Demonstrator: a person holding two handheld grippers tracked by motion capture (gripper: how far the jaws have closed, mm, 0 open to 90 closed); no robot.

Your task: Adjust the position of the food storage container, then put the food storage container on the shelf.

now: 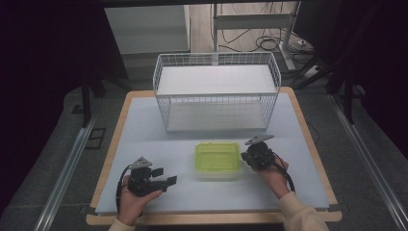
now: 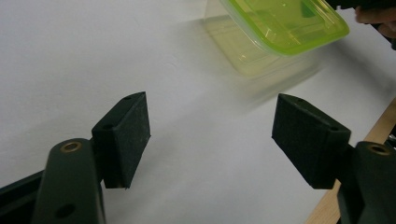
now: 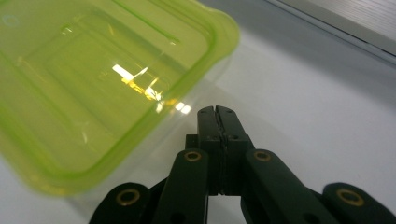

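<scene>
A clear plastic container with a yellow-green lid (image 1: 217, 159) sits on the white mat in the middle of the table. My right gripper (image 1: 245, 157) is at the container's right side. In the right gripper view it (image 3: 215, 111) is shut with nothing between the jaws, its tips close under the rim of the lid (image 3: 93, 84). My left gripper (image 1: 166, 176) rests on the mat to the left of the container, open and holding nothing. In the left gripper view its jaws (image 2: 210, 116) stand wide apart, and the container (image 2: 280, 28) appears blurred ahead at the upper right.
A white wire basket (image 1: 216, 91) with two levels stands at the back of the table, its open front toward me. The white mat (image 1: 144, 139) covers most of the wooden tabletop (image 1: 308, 139). Dark floor and cables lie beyond.
</scene>
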